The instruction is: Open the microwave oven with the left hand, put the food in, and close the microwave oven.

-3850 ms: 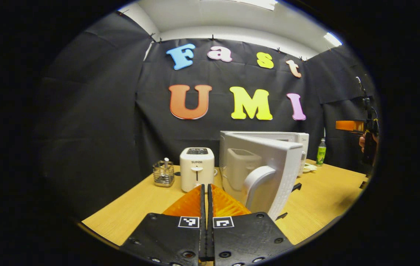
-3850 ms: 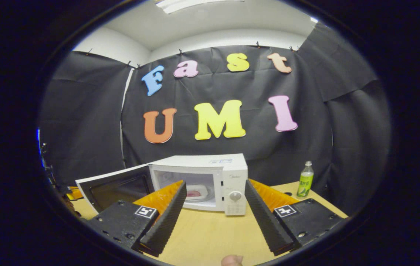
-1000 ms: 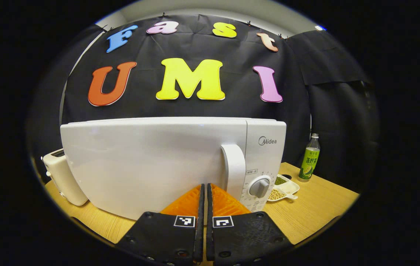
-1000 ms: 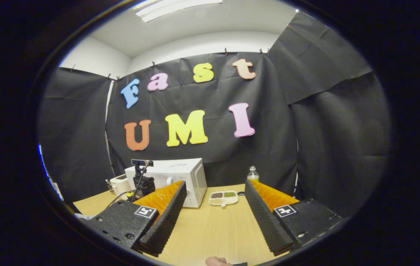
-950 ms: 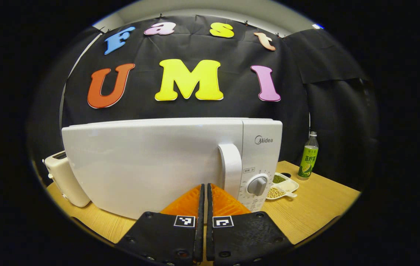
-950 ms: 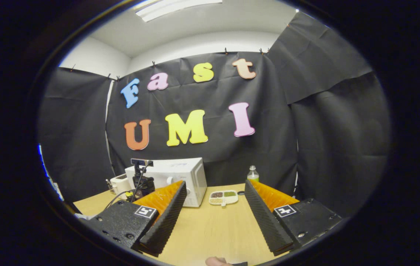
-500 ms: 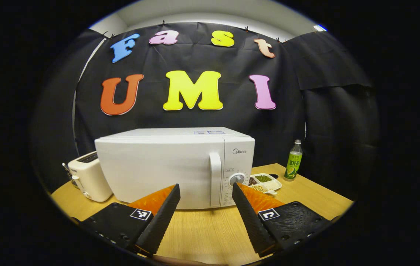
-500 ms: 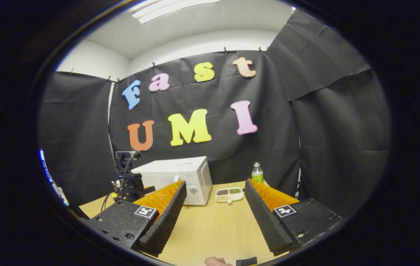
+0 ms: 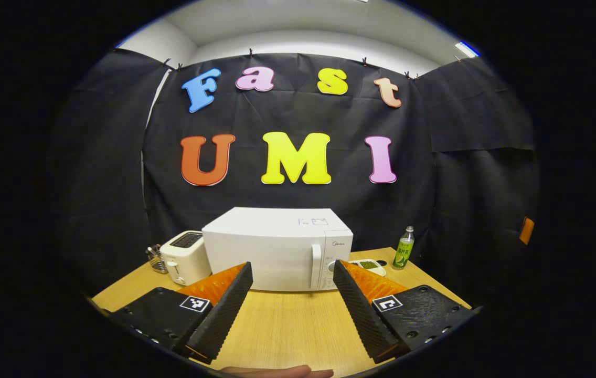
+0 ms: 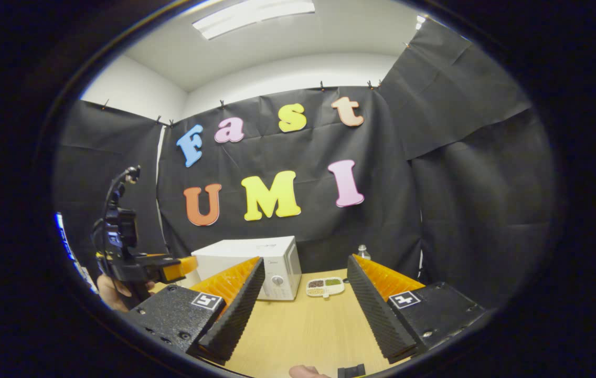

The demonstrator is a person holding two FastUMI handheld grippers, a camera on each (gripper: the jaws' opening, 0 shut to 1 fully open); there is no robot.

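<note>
The white microwave (image 9: 272, 252) stands at the back of the wooden table (image 9: 287, 325) with its door shut, handle (image 9: 316, 273) at the right of the door. The food is hidden behind that door. My left gripper (image 9: 291, 273) is open and empty, held well back from the microwave front. In the right gripper view the microwave (image 10: 256, 262) sits far off, and the left gripper (image 10: 180, 268) shows at the left edge, held by a hand (image 10: 112, 294). My right gripper (image 10: 306, 268) is open with nothing between its fingers, above the table.
A white toaster (image 9: 185, 257) and a wire utensil holder (image 9: 155, 260) stand left of the microwave. To its right are a divided dish of beans (image 9: 369, 266), also seen as the dish (image 10: 324, 286), and a green-labelled bottle (image 9: 404, 248).
The microwave door went from swung open to shut under my shut left gripper. That gripper then opened and drew back and up. My right gripper also backed away from the microwave.
</note>
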